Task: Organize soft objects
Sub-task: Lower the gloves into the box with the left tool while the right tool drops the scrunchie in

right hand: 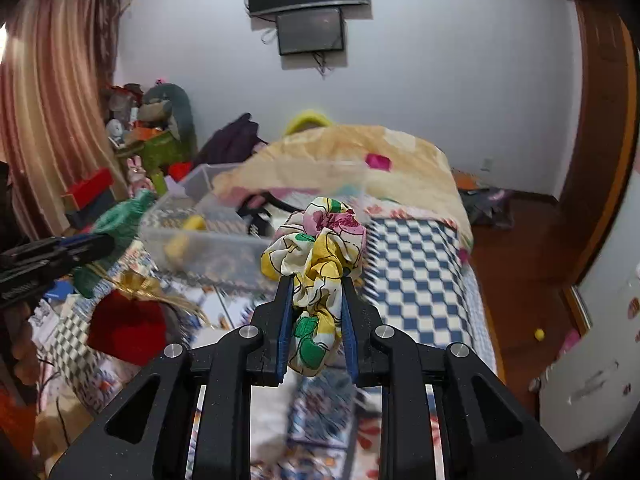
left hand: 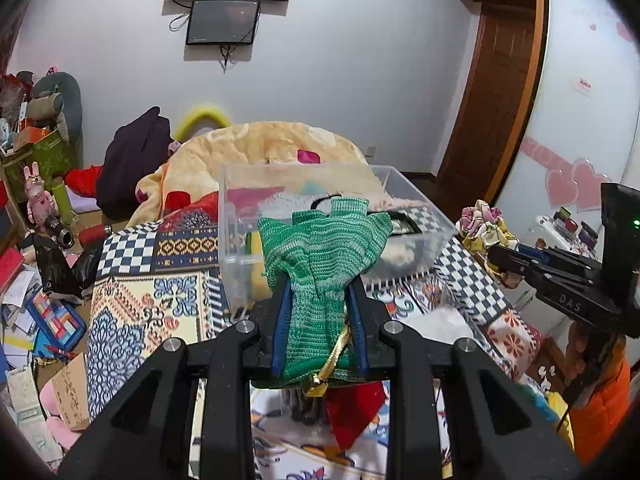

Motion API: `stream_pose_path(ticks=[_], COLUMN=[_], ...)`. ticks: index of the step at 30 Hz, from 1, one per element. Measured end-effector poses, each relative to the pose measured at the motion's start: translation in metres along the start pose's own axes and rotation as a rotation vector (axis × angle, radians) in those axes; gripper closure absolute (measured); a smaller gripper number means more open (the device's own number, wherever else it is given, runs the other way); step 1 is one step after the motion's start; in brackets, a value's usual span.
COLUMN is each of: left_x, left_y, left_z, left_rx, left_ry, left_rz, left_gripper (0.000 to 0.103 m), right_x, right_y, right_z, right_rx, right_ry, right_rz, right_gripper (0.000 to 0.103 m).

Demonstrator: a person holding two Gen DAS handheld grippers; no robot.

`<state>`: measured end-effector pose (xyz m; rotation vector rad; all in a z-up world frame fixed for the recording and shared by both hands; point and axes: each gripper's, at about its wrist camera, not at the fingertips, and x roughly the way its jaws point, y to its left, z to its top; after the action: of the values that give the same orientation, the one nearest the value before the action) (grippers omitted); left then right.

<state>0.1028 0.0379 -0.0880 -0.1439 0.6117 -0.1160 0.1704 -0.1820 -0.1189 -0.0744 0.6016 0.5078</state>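
The left gripper (left hand: 320, 296) is held roughly level above the patterned patchwork bedspread (left hand: 160, 296), its blue-padded fingers (left hand: 282, 320) closed on a green striped knitted garment (left hand: 324, 256) and aimed at the clear rectangular plastic storage bin (left hand: 236, 216) just ahead. The garment's long axis runs along the fingers, its narrow collar end leading toward the bin, its short sleeves spreading to either side past the fingertips, and its hem end back between the jaws, where a gold ribbon with a small bell (left hand: 320, 380) hangs. The knit is ribbed in light and dark green bands. The right gripper (right hand: 316, 300) is likewise level over the bed, off to the right of the bin, its fingers clamped on a bunched floral fabric scrunchie (right hand: 320, 248) in cream, yellow, pink and green; the gathered cloth bulges out past the fingertips. A red cloth item (right hand: 128, 328) lies on the bedspread below the left gripper.
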Motion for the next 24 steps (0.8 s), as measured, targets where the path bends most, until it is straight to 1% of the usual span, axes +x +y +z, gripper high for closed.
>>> stream_pose_path(ticks=[8,13,19,21,24], left_x=[0.027,0.050,0.076,0.084,0.096], left_y=[0.002,-0.003,-0.009,-0.010,-0.012], left_z=[0.023,0.038,0.051,0.055,0.057], left_rx=[-0.011,0.023,0.053,0.058,0.069], left_ry=[-0.009,0.007,0.035,0.050,0.071], left_rz=[0.003,0.020,0.018,0.011,0.021], left_gripper=[0.076,0.076,0.076,0.076,0.076], right_x=[0.022,0.037,0.057,0.064,0.075], right_y=[0.021,0.027,0.032,0.032,0.030], right_z=[0.021,0.034,0.045,0.048,0.053], right_rx=[-0.030,-0.047,-0.051,-0.050,-0.046], right_ry=[-0.030,-0.031,-0.011,0.002,0.026], right_rz=[0.051,0.066,0.066,0.066,0.058], right_gripper=[0.083,0.083,0.083,0.083,0.083])
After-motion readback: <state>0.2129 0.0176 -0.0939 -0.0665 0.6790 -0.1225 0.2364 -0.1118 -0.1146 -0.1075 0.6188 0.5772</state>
